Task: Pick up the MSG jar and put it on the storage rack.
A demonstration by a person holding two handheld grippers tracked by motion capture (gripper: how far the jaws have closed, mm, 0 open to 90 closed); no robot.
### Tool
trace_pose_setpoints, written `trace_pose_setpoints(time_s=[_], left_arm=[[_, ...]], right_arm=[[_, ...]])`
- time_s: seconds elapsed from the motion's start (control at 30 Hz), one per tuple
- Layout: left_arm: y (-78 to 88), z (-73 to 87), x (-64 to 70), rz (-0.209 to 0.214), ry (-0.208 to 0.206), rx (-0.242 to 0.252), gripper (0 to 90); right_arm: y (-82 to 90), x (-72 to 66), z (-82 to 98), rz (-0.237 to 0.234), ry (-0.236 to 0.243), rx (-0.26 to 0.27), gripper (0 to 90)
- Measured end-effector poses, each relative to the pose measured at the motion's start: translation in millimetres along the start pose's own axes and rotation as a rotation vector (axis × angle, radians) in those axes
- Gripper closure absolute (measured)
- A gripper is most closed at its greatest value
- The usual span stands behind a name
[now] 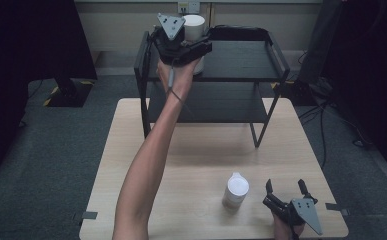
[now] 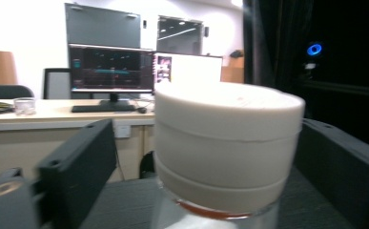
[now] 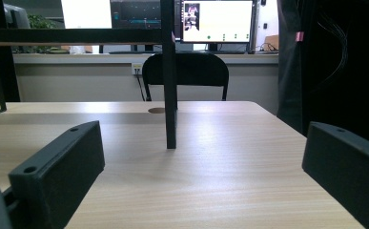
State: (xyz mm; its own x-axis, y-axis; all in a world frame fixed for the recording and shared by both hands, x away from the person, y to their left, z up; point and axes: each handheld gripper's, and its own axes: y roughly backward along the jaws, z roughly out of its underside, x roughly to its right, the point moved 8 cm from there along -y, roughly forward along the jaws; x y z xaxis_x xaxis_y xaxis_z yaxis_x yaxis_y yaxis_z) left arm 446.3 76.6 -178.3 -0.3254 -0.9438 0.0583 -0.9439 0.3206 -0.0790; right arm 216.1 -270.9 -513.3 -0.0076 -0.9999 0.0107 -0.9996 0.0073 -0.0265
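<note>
A white-capped bottle [image 1: 195, 25] stands on the top level of the black shelf rack [image 1: 241, 60]. My left gripper [image 1: 199, 49] is raised to it, with one jaw on either side. In the left gripper view the bottle's cap [image 2: 227, 143] stands large between the jaws; the left jaw stands clear of it, so the gripper [image 2: 206, 157] is open. A second white-capped bottle [image 1: 235, 190] stands upright on the wooden table [image 1: 196, 155]. Just right of it, near the front edge, rests my right gripper [image 1: 286, 187], which is open with nothing between its fingers [image 3: 58, 176].
The rack stands at the table's far end, and one of its legs [image 3: 170, 95] rises ahead of the right gripper. The person's left forearm [image 1: 146, 160] stretches across the table's middle. A desk with monitors [image 2: 110, 67] and a chair [image 3: 187, 71] lie beyond.
</note>
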Motion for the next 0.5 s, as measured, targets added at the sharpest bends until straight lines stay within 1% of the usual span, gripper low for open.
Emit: trace_pose_setpoints(time_s=[0.03, 0.1, 0.17, 0.2, 0.27, 0.37, 0.43, 0.5], left_arm=[[-0.2, -0.2, 0.5, -0.006, -0.004, -0.007, 3.2], [0.5, 0.4, 1.3, -0.008, -0.012, -0.004, 0.0], [2.2, 1.0, 2.7, -0.010, -0.021, 0.006, 0.0], [3.1, 1.3, 2.8, -0.005, -0.020, 0.010, 0.0], [4.9, 0.4, 3.2, -0.001, -0.009, -0.002, 0.0], [10.4, 1.2, 6.7, -0.023, -0.033, 0.021, 0.0], [13.4, -0.8, 6.8, -0.022, -0.031, 0.017, 0.0], [17.0, -2.0, 7.0, -0.024, -0.026, 0.023, 0.0]], right_arm=[[0.1, -0.1, 0.1, 0.000, 0.000, 0.000, 0.0], [0.0, 0.0, 0.0, 0.000, 0.000, 0.000, 0.0], [0.0, -0.2, 0.0, 0.003, 0.000, 0.000, 0.0], [0.1, -0.3, 0.0, 0.002, 0.000, 0.000, 0.0], [-0.1, -0.6, 0.0, 0.007, 0.000, 0.000, 0.0], [-0.1, -0.7, 0.0, 0.009, 0.000, 0.000, 0.0], [-0.1, -0.7, 0.0, 0.010, -0.001, 0.000, 0.0], [-0.1, -0.8, 0.1, 0.009, 0.000, 0.000, 0.0]])
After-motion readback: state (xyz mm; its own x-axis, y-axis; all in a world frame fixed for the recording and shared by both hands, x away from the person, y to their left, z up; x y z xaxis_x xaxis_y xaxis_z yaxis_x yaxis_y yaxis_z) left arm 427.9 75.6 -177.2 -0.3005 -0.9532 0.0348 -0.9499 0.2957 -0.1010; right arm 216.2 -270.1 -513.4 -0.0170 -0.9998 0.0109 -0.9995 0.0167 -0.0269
